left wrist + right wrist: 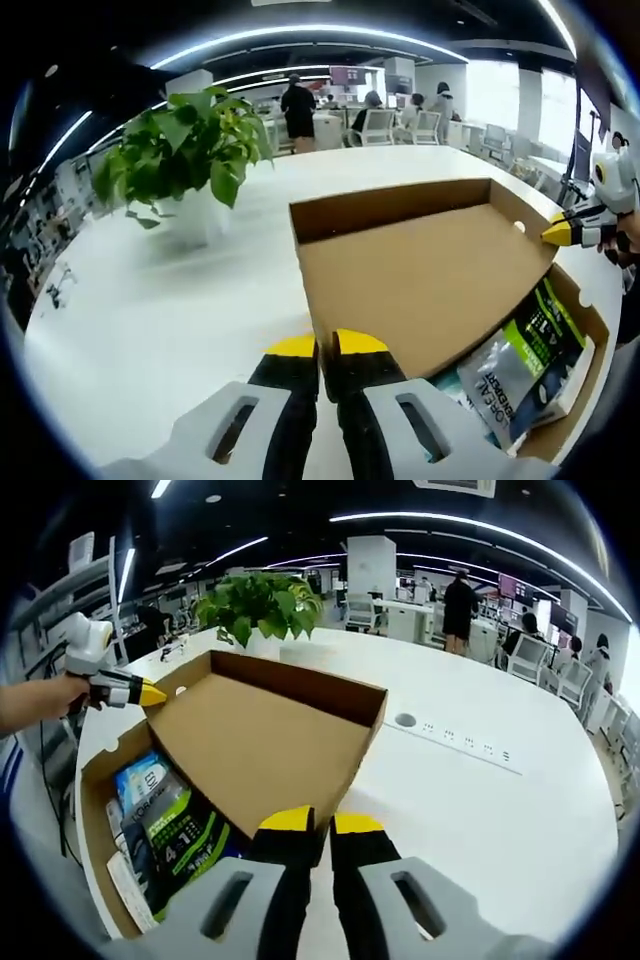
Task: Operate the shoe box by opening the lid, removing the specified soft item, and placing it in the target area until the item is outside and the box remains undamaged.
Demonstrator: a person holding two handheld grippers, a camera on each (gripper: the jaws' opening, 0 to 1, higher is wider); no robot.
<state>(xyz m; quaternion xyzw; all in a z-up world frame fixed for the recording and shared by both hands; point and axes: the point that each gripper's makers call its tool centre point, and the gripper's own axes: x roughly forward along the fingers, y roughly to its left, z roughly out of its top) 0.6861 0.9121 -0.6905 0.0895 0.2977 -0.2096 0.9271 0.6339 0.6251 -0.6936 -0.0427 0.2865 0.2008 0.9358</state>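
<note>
Pouch (520,365) marked "4 in 1"

Left gripper (327,345), right gripper (320,825): light grey slotted bodies, black fingers, yellow tips. Same build both.

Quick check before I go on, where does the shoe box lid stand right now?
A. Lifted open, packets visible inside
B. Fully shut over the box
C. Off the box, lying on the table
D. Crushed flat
A: the lid is raised above the box, each gripper shut on an edge of it, and the packets show beneath.
</note>
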